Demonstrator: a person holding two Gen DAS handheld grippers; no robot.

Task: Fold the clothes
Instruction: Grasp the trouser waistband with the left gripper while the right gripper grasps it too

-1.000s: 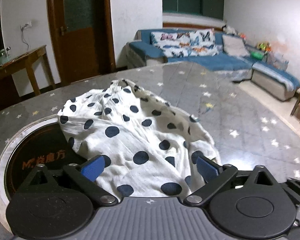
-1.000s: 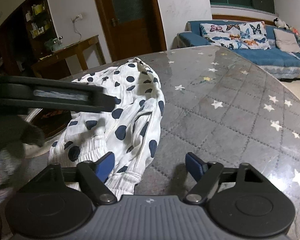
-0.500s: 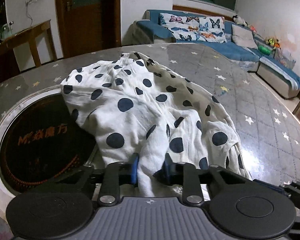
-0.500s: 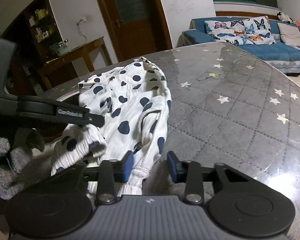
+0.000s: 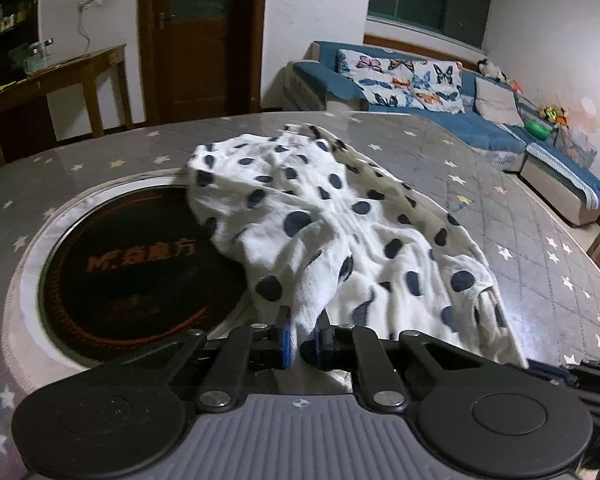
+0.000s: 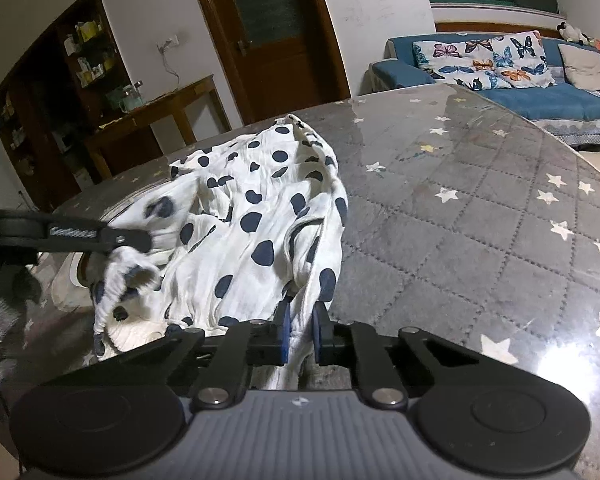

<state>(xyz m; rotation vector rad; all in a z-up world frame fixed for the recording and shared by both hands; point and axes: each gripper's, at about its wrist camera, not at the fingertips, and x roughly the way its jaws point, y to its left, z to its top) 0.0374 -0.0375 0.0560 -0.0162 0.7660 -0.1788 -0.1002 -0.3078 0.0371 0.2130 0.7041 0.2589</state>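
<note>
A white garment with dark blue polka dots (image 5: 332,216) lies crumpled on the grey star-patterned table (image 5: 520,216). My left gripper (image 5: 302,338) is shut on a fold of its near edge, and the cloth rises into the jaws. In the right wrist view the same garment (image 6: 260,216) spreads ahead. My right gripper (image 6: 300,336) is shut on its near right hem. The left gripper (image 6: 112,238) shows there as a dark bar at the left, with cloth bunched below it.
A round black inset with orange lettering (image 5: 136,264) sits in the table, partly under the garment's left side. A blue sofa (image 5: 440,96), a wooden door (image 5: 204,36) and a wooden side table (image 5: 56,80) stand beyond the table.
Both grippers went from open to shut on the garment's near edge. The cloth is now pulled up toward the jaws and has shifted slightly.
</note>
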